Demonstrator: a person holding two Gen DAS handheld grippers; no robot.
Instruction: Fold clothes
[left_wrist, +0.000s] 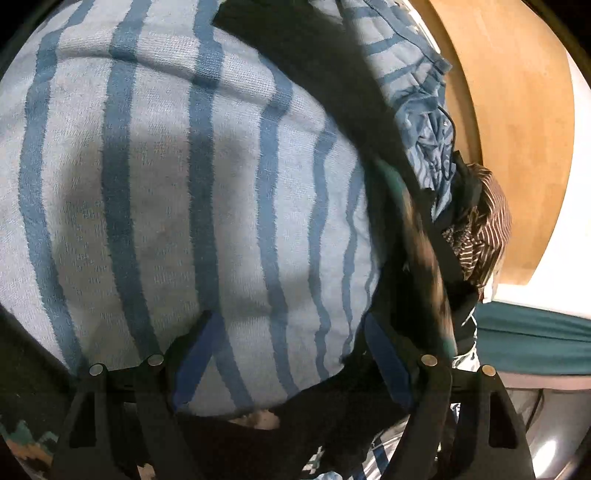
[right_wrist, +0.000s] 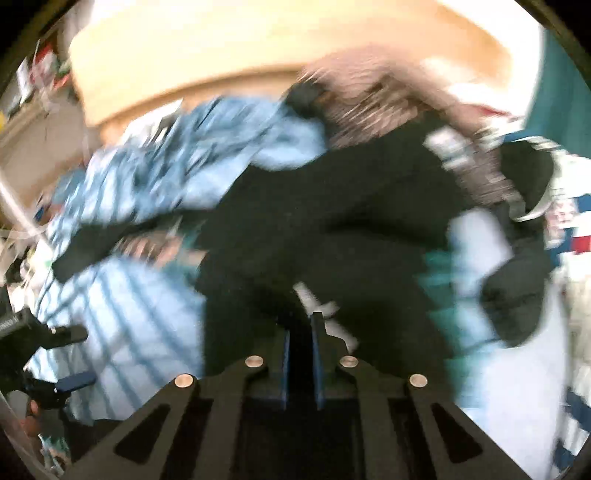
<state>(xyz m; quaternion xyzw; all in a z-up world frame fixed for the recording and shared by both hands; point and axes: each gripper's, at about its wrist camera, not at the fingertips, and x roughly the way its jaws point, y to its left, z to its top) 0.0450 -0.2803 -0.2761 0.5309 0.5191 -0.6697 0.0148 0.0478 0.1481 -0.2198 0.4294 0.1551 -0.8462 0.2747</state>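
Observation:
A light blue cloth with dark blue stripes (left_wrist: 177, 177) fills the left wrist view, close under my open left gripper (left_wrist: 291, 332), whose blue pads stand wide apart over it. A black garment (left_wrist: 325, 62) crosses it diagonally at the right. In the blurred right wrist view my right gripper (right_wrist: 300, 325) is shut on the black garment (right_wrist: 332, 206), which stretches away from the jaws over the pile. The striped cloth (right_wrist: 122, 314) lies to the left there, with the left gripper (right_wrist: 62, 354) over it.
A pile of clothes lies at the far side: a crumpled blue patterned piece (left_wrist: 428, 122), a brown striped piece (left_wrist: 484, 229). A wooden board (left_wrist: 517, 110) rises behind. A teal cloth (left_wrist: 532, 343) lies at the right. A patterned cover (right_wrist: 569, 229) shows at the right edge.

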